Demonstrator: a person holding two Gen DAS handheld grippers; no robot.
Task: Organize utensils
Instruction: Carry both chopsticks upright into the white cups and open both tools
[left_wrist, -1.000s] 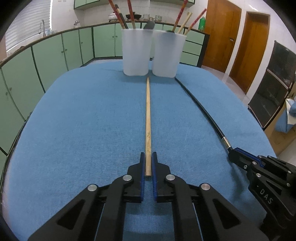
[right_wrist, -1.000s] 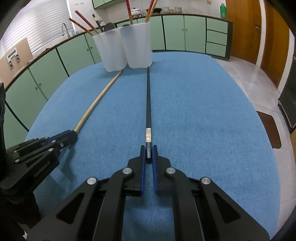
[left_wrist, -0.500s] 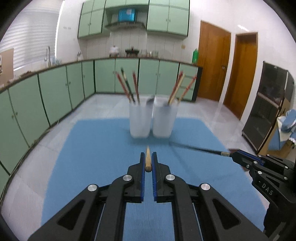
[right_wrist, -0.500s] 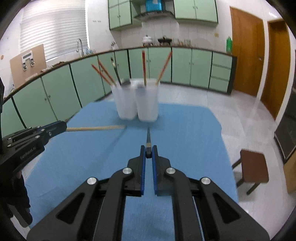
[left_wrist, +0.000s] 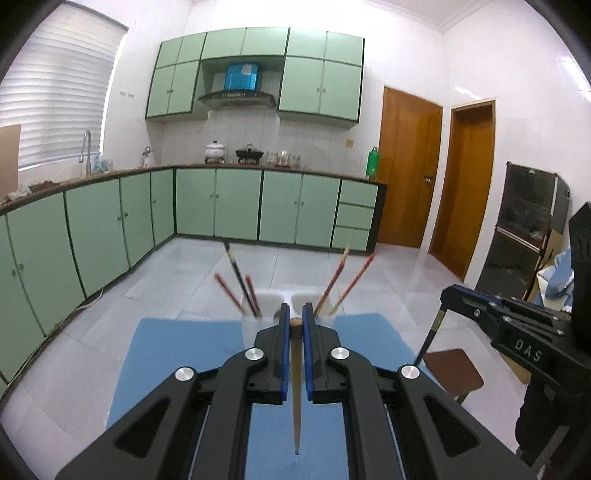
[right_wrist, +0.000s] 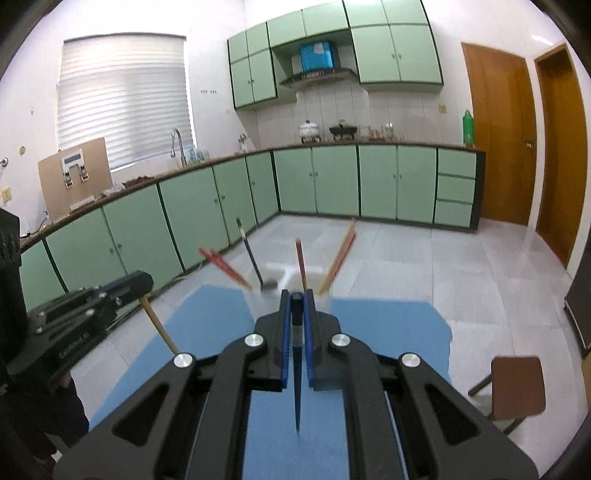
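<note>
My left gripper (left_wrist: 294, 320) is shut on a wooden chopstick (left_wrist: 296, 384) that hangs point down over the blue cloth (left_wrist: 177, 354). My right gripper (right_wrist: 295, 295) is shut on a black chopstick (right_wrist: 297, 384), also hanging point down. Both are raised high above the table. Two white cups (left_wrist: 255, 295) stand side by side at the far edge of the cloth, holding several red, black and wooden chopsticks (left_wrist: 332, 284). In the right wrist view the cups (right_wrist: 288, 275) sit just beyond my fingertips. The right gripper shows in the left wrist view (left_wrist: 448, 295), the left gripper in the right wrist view (right_wrist: 142, 282).
A brown stool (right_wrist: 517, 384) stands on the floor right of the table. Green kitchen cabinets (left_wrist: 236, 203) run along the far wall and the left side. Two wooden doors (left_wrist: 410, 177) are at the right. A dark cabinet (left_wrist: 528, 229) stands at far right.
Both grippers have lifted their chopsticks off the cloth and risen high. The chopsticks have swung from lying flat to hanging point down. The cups now look smaller and lower.
</note>
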